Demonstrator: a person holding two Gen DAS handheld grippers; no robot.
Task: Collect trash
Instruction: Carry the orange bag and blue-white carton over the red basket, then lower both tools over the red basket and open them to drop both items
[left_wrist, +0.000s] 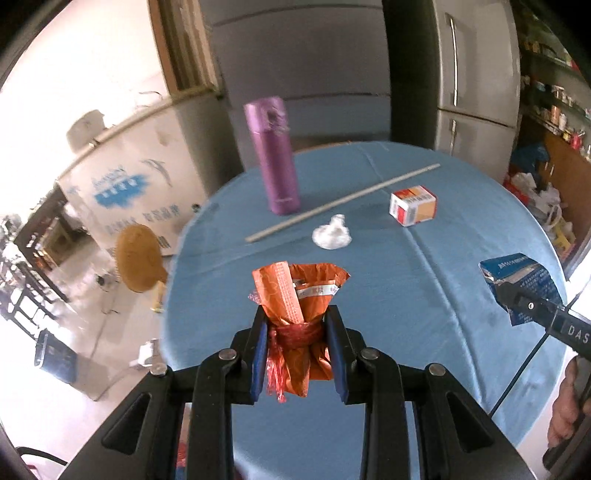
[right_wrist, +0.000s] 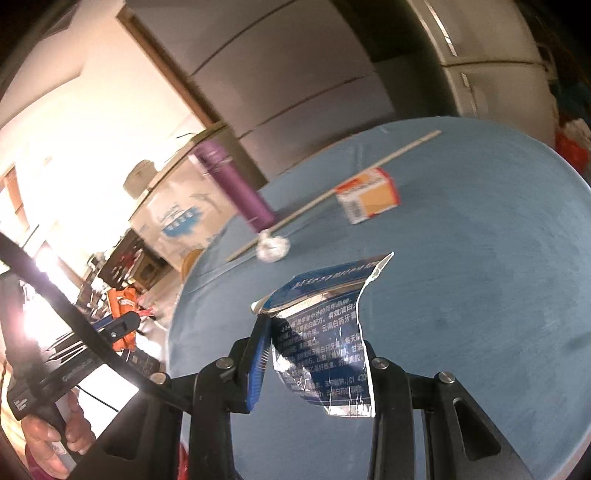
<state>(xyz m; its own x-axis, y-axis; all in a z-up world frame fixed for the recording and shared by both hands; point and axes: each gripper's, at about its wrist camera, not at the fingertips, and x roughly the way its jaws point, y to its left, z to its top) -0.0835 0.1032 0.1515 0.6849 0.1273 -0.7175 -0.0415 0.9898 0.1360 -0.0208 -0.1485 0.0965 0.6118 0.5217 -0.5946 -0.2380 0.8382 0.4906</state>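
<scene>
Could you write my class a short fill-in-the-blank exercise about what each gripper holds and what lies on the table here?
1. The left gripper is shut on a crumpled ____ wrapper tied with red string.
2. The right gripper holds a torn ____ carton piece with a silver lining.
3. The tall purple metal flask stands ____ on the round blue-clothed table.
4. The crumpled white paper wad lies between the small red-and-white box and the thin pale ____.

Missing words: orange; blue; upright; stick

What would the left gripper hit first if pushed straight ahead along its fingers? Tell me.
Probably the white crumpled wad on the blue tablecloth, just beyond the orange wrapper that the left gripper holds; depth is unclear, so it might meet cloth first.
</scene>
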